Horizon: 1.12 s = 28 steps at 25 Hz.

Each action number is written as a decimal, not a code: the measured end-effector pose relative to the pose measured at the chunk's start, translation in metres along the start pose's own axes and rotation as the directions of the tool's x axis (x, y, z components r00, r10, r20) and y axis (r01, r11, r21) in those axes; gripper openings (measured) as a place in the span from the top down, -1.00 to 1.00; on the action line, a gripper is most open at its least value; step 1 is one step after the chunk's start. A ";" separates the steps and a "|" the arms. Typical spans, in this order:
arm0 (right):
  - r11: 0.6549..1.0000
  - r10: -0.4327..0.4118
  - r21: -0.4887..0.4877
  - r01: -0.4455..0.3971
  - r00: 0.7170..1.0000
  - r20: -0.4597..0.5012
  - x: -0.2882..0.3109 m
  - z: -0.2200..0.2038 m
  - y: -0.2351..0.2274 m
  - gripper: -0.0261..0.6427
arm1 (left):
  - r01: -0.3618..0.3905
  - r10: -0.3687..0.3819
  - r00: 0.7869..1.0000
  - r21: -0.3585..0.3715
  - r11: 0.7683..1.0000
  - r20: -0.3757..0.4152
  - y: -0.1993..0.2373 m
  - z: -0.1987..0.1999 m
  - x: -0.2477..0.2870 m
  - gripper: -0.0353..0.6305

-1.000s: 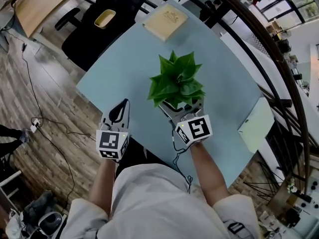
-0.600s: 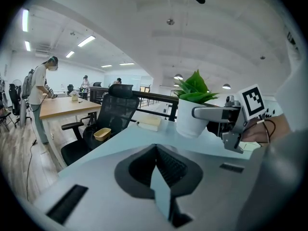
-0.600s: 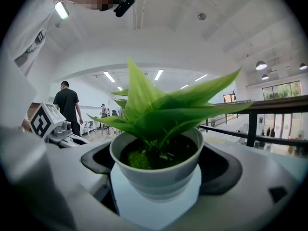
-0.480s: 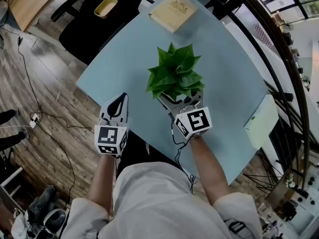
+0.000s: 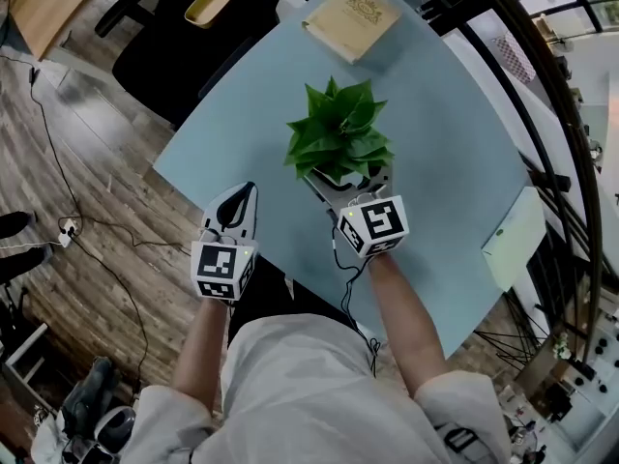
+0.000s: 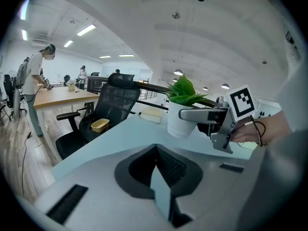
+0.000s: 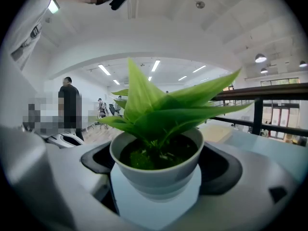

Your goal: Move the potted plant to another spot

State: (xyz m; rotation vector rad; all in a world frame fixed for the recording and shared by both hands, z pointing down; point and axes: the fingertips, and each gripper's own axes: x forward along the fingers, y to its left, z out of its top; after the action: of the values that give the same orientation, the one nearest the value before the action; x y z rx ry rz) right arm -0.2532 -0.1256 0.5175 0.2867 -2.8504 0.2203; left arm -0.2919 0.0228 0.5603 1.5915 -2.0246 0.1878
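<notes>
The potted plant (image 5: 338, 131) has broad green leaves in a white pot (image 7: 156, 170) and is near the middle of the pale blue table (image 5: 242, 114). My right gripper (image 5: 349, 182) is shut on the pot, one jaw on each side below the rim. In the left gripper view the pot (image 6: 179, 121) shows with the right gripper (image 6: 208, 115) clamped round it. Whether the pot's base touches the table I cannot tell. My left gripper (image 5: 244, 196) hovers at the table's near edge, left of the plant, with its jaws (image 6: 156, 153) together and nothing between them.
A flat wooden box (image 5: 353, 17) lies at the table's far end. A pale green sheet (image 5: 513, 238) rests at the right edge. A black chair carrying a yellow tray (image 5: 208, 3) stands beyond the left side. A dark railing (image 5: 556, 114) runs along the right. People stand far off.
The right gripper keeps its hold on the pot, and both sit slightly farther from me in the head view. The left gripper has hardly moved. The head camera has shifted a little.
</notes>
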 end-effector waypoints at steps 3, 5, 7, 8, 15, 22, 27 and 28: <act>1.000 -0.007 0.004 0.007 1.000 -0.026 0.017 -0.011 -0.003 -0.64 | 0.022 -0.021 1.000 0.006 1.000 -0.018 0.003 -0.004 0.006 0.86; 1.000 -0.010 0.007 0.011 0.999 -0.043 0.027 -0.019 -0.005 -0.64 | 0.032 -0.032 0.999 0.007 0.999 -0.024 0.005 -0.006 0.009 0.86; 1.000 -0.011 0.010 0.011 0.998 -0.057 0.035 -0.025 -0.005 -0.64 | 0.040 -0.040 0.999 0.004 0.999 -0.029 0.008 -0.006 0.012 0.86; 1.000 -0.010 0.011 0.011 0.998 -0.064 0.039 -0.028 -0.005 -0.64 | 0.043 -0.042 0.999 0.002 0.999 -0.033 0.010 -0.007 0.013 0.86; 1.000 -0.018 0.022 0.020 0.995 -0.097 0.065 -0.042 -0.010 -0.64 | 0.044 -0.044 0.997 -0.005 0.999 -0.063 0.029 -0.010 0.026 0.86; 0.999 -0.026 0.021 0.029 0.992 -0.120 0.082 -0.052 -0.010 -0.65 | 0.043 -0.044 0.996 -0.009 0.999 -0.073 0.045 -0.014 0.027 0.86; 0.999 -0.025 0.025 0.028 0.991 -0.133 0.086 -0.058 -0.011 -0.65 | 0.034 -0.036 0.997 -0.024 0.999 -0.073 0.050 -0.014 0.027 0.86; 0.999 -0.025 0.023 0.028 0.990 -0.135 0.086 -0.059 -0.012 -0.65 | 0.032 -0.034 0.997 -0.027 0.999 -0.072 0.051 -0.015 0.027 0.86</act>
State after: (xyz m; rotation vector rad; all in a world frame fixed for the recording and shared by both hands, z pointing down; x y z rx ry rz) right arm -0.3178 -0.1416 0.5990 0.3029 -2.7101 0.2599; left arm -0.3383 0.0207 0.5973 1.5784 -1.9370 0.2034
